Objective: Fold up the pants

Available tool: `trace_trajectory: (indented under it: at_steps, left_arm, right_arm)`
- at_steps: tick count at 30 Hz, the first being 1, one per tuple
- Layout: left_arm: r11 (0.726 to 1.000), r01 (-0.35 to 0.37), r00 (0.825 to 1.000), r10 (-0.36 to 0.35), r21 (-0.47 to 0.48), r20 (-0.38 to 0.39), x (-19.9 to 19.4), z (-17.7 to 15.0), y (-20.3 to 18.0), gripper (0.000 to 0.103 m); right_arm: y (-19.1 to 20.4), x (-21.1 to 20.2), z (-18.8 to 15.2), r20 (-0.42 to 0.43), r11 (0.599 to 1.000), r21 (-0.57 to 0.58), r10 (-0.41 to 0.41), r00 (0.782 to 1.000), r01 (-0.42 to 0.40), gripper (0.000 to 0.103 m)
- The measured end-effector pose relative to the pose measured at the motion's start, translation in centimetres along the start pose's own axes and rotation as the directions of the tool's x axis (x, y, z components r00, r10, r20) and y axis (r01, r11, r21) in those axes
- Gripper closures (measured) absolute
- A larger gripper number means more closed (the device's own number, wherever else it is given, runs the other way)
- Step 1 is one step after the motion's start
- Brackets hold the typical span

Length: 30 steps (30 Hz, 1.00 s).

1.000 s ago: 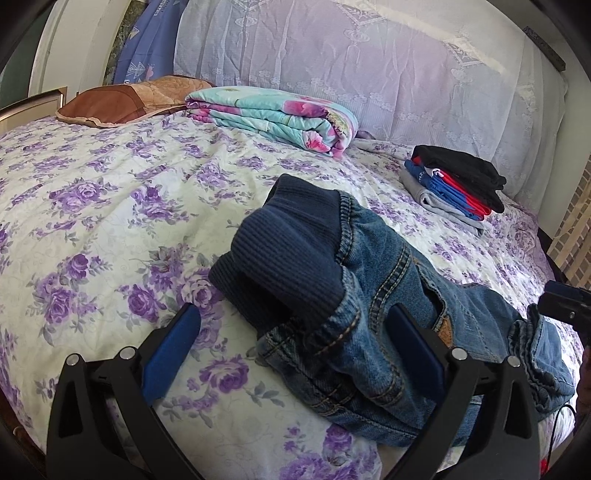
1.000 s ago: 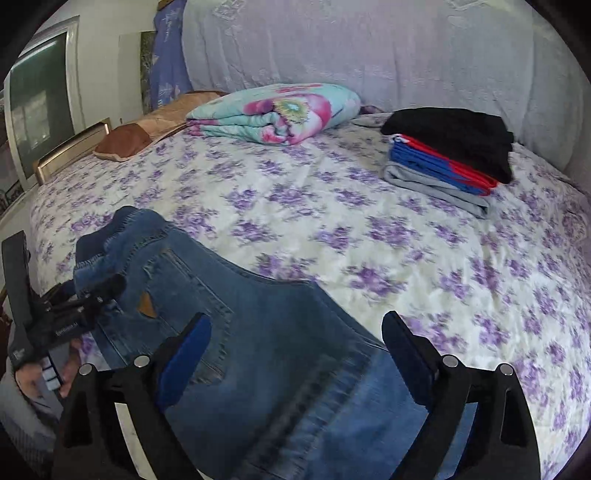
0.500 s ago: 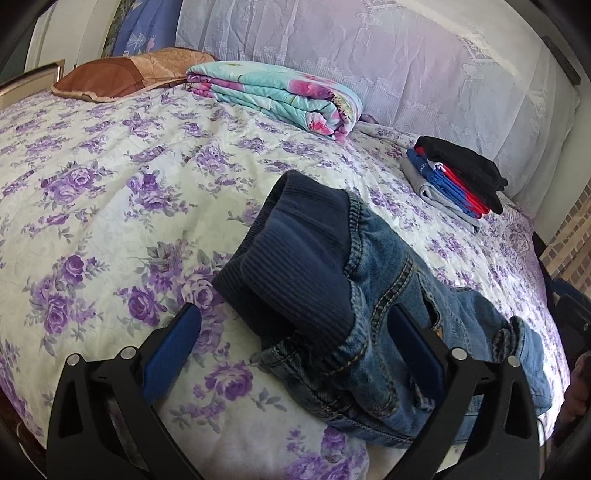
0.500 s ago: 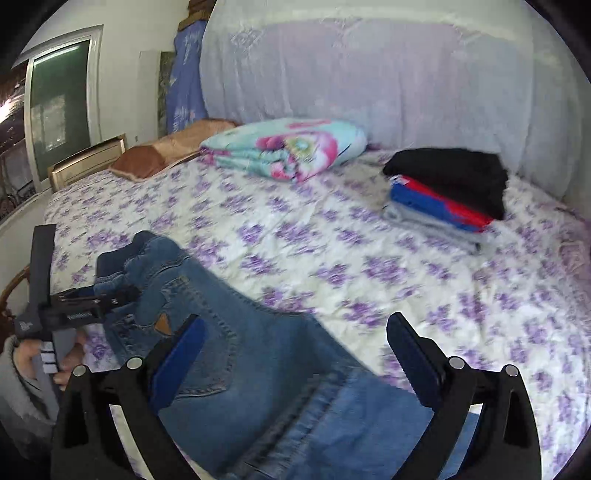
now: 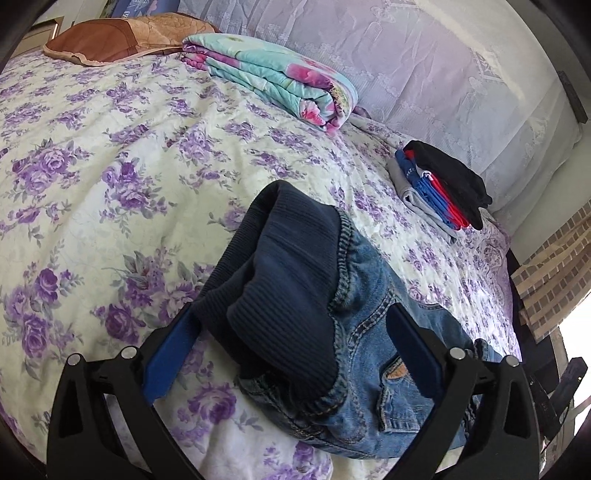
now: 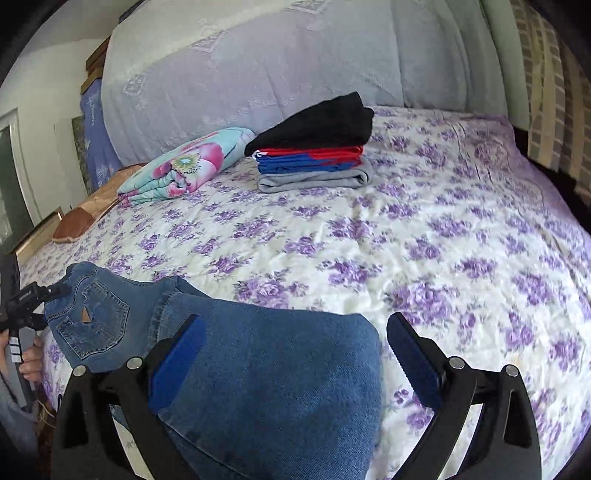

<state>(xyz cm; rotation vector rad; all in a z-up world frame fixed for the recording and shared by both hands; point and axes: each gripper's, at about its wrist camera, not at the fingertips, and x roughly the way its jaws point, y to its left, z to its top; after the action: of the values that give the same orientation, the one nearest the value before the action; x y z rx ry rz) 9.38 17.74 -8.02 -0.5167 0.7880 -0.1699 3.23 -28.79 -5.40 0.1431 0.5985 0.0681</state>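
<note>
Blue jeans (image 5: 369, 332) with a dark ribbed waistband (image 5: 280, 295) lie at the near edge of the flowered bed (image 5: 110, 166). My left gripper (image 5: 291, 310) straddles the waistband, and its jaws are closing with the band between them. The blue pads (image 5: 173, 354) stand wide and do not squeeze it. In the right wrist view the jeans' leg part (image 6: 277, 369) lies rounded between the fingers of my right gripper (image 6: 295, 317), which is open. Its right pad (image 6: 413, 362) is clear of the denim. A hand (image 6: 29, 358) holds the left gripper (image 6: 26, 299) at the back-pocket end.
A folded floral blanket (image 5: 280, 81) and a brown pillow (image 5: 122, 33) lie at the head of the bed. A stack of folded clothes (image 6: 317, 147), black on top, sits near the lace-covered headboard (image 6: 258, 66). The bed's right edge meets a brick wall (image 6: 546, 74).
The right gripper has swung right along the jeans and rolled, so the leg end now lies between its fingers. The left gripper has crept closer to the waistband and tilted.
</note>
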Motion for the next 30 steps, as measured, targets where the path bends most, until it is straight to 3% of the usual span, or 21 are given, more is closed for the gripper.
trace_trajectory:
  at_steps: [1,6,10,13,19,23,24,28,30]
  left_arm:
    - [1.0,-0.002,1.0,0.002,-0.003,0.001,0.0,0.1,-0.1,0.019]
    - [0.999,0.022,1.0,-0.022,-0.034,-0.008,0.2,0.9,0.5,0.033]
    - [0.998,0.037,0.999,-0.036,-0.046,0.015,-0.6,0.6,0.4,0.058]
    - [0.999,0.021,0.999,-0.019,-0.024,0.044,-1.7,0.5,-0.9,0.068]
    - [0.987,-0.069,0.986,0.045,0.147,0.159,-5.2,0.3,-6.9,0.07]
    - [0.96,-0.096,0.973,0.035,0.262,0.226,-7.5,-0.1,-11.7,0.071]
    - [0.951,-0.098,0.97,0.025,0.293,0.24,-8.1,-0.3,-13.0,0.072]
    - [0.91,-0.093,0.962,-0.023,0.404,0.272,-9.7,-1.4,-18.0,0.073]
    - [0.892,-0.078,0.96,-0.053,0.445,0.274,-10.2,-2.0,-20.4,0.074]
  right_arm:
    - [-0.5,0.0,-0.3,-0.004,1.0,0.02,0.005,1.0,-0.005,0.004]
    - [-2.5,0.1,-1.1,0.002,0.995,0.099,0.023,1.0,-0.023,0.004]
    - [-3.6,-0.2,-1.6,0.012,0.988,0.143,0.05,0.999,-0.051,0.004]
    - [-4.1,-0.3,-2.0,0.009,0.987,0.149,0.062,0.998,-0.063,0.004]
    - [-3.2,-1.2,-2.6,0.016,0.995,0.084,0.044,0.999,-0.045,0.004]
    - [-0.8,1.9,-4.0,-0.152,0.996,-0.075,-0.055,0.987,0.044,0.004]
    - [-0.5,2.3,-4.6,-0.147,0.993,-0.101,-0.072,0.986,0.058,0.004]
    - [-2.3,2.0,-4.5,-0.16,1.0,0.018,0.023,0.987,-0.021,0.004]
    - [-3.9,1.1,-4.5,-0.117,0.994,0.096,0.054,0.992,-0.043,0.004]
